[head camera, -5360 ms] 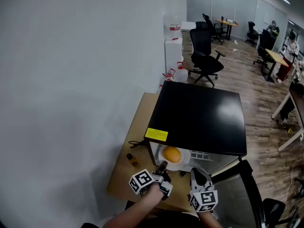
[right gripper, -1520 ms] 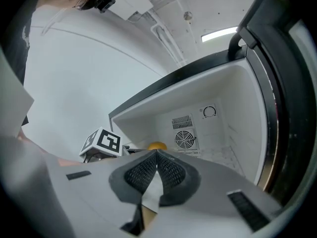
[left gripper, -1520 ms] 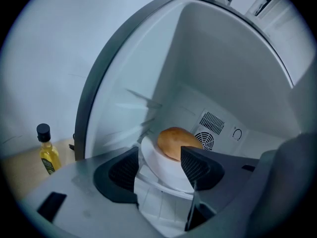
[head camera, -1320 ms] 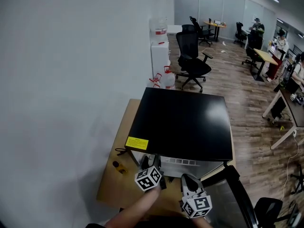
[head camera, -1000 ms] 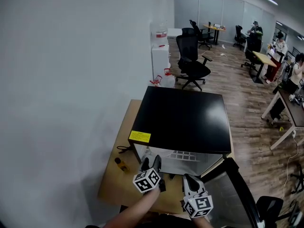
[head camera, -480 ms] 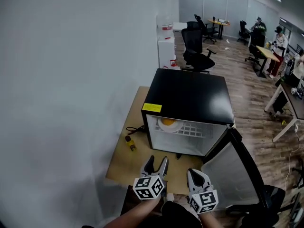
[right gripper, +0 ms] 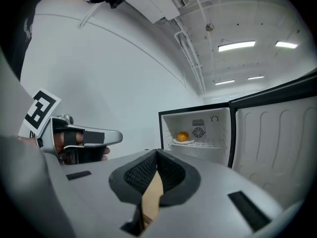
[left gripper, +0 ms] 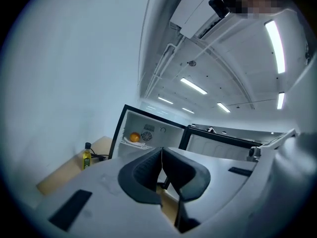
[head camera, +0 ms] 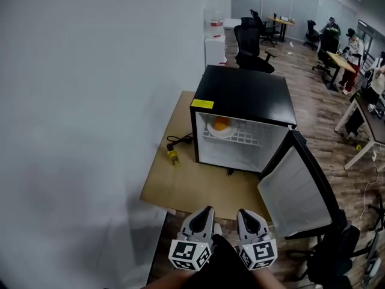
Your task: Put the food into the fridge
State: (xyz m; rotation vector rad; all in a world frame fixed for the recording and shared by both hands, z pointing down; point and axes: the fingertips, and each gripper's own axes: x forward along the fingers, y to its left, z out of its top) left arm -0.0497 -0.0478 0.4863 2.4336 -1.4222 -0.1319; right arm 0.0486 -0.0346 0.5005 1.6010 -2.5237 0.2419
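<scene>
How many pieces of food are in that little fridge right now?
1: an orange sits on a white plate at the left end of the wire shelf in the fridge. Some of the interior is out of sight, so more could be hidden.

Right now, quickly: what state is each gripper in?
Left gripper: closed, jaws together, holding nothing.
Right gripper: closed, jaws together, holding nothing.

The fridge top was smooth black, its lining white plastic; the table beyond the fingers was matt wood.
</scene>
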